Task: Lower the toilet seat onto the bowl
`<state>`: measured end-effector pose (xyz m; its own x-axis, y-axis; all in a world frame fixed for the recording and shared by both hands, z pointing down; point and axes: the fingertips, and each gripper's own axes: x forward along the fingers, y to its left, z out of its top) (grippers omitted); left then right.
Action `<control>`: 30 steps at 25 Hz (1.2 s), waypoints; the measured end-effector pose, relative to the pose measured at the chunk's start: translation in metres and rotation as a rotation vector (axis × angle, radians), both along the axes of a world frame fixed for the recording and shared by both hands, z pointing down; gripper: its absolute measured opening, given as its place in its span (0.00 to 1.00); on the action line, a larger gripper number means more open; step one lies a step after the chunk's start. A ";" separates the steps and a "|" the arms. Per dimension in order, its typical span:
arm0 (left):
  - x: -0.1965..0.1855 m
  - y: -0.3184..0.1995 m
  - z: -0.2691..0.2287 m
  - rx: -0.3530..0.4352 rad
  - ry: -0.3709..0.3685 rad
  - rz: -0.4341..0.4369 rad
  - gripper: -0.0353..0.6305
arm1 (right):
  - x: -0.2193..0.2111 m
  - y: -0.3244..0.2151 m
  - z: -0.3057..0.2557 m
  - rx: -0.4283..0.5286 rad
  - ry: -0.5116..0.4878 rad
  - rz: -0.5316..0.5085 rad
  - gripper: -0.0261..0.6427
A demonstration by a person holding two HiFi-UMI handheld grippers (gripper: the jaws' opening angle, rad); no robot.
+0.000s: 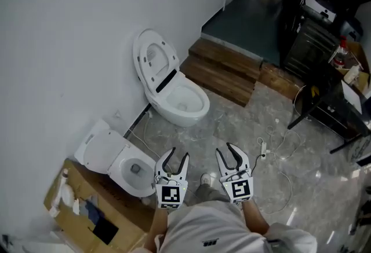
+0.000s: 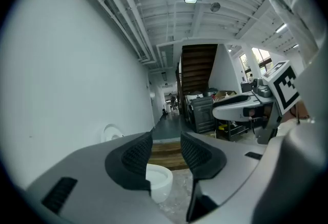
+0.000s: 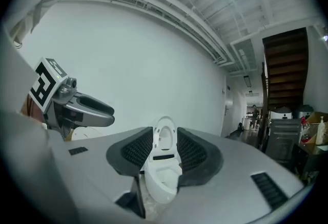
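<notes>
A white toilet stands against the wall, its seat and lid [image 1: 155, 59] raised upright over the bowl [image 1: 185, 102]. Both grippers hover low in the head view, well short of the toilet and touching nothing. My left gripper [image 1: 177, 154] has its jaws close together and empty. My right gripper [image 1: 226, 149] is shut with nothing in it. The right gripper view looks past its gripper [image 3: 164, 148] at the raised seat [image 3: 165, 138] and the bowl [image 3: 163, 182]. In the left gripper view the bowl [image 2: 160, 179] shows beyond the gripper [image 2: 166, 154] and the raised lid [image 2: 111, 132] to the left.
A second toilet [image 1: 119, 162] sits at lower left beside an open cardboard box [image 1: 87, 211]. Wooden steps [image 1: 223, 69] rise behind the toilet's right side. White cables and a power strip [image 1: 262, 145] lie on the floor at right. A dark rack [image 1: 313, 43] stands further right.
</notes>
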<state>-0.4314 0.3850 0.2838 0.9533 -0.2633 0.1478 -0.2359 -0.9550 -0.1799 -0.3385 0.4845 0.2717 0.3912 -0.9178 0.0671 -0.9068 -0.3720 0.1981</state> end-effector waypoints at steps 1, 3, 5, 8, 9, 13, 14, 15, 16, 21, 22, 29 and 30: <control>0.011 -0.004 -0.001 0.001 -0.003 -0.011 0.34 | 0.013 -0.005 0.000 0.000 0.001 -0.012 0.26; 0.031 -0.010 -0.001 -0.001 -0.012 -0.034 0.34 | 0.037 -0.010 0.001 -0.012 0.002 -0.034 0.26; 0.049 -0.013 -0.002 -0.002 -0.019 -0.056 0.34 | 0.059 -0.014 0.002 -0.027 -0.002 -0.054 0.26; 0.074 -0.021 -0.003 0.002 -0.027 -0.088 0.34 | 0.086 -0.024 0.003 -0.035 -0.007 -0.088 0.26; 0.082 -0.023 -0.003 0.005 -0.028 -0.096 0.34 | 0.095 -0.026 0.004 -0.040 -0.005 -0.099 0.26; 0.111 -0.030 -0.002 0.004 -0.028 -0.123 0.34 | 0.127 -0.035 0.008 -0.048 -0.010 -0.129 0.26; 0.117 -0.032 -0.001 0.002 -0.031 -0.129 0.34 | 0.134 -0.037 0.009 -0.049 -0.016 -0.135 0.26; 0.123 -0.033 -0.001 0.001 -0.034 -0.134 0.34 | 0.140 -0.039 0.010 -0.052 -0.021 -0.140 0.26; 0.129 -0.035 -0.001 0.000 -0.036 -0.138 0.34 | 0.146 -0.041 0.010 -0.054 -0.024 -0.145 0.26; 0.156 -0.049 0.000 0.000 -0.042 -0.143 0.34 | 0.172 -0.061 0.013 -0.052 -0.024 -0.165 0.26; 0.161 -0.052 0.000 0.000 -0.041 -0.144 0.34 | 0.176 -0.066 0.013 -0.052 -0.026 -0.167 0.26; 0.192 -0.081 -0.001 0.004 -0.020 -0.141 0.34 | 0.201 -0.097 0.020 -0.062 -0.035 -0.178 0.26; 0.196 -0.086 -0.001 0.005 -0.016 -0.142 0.34 | 0.205 -0.102 0.022 -0.066 -0.034 -0.180 0.26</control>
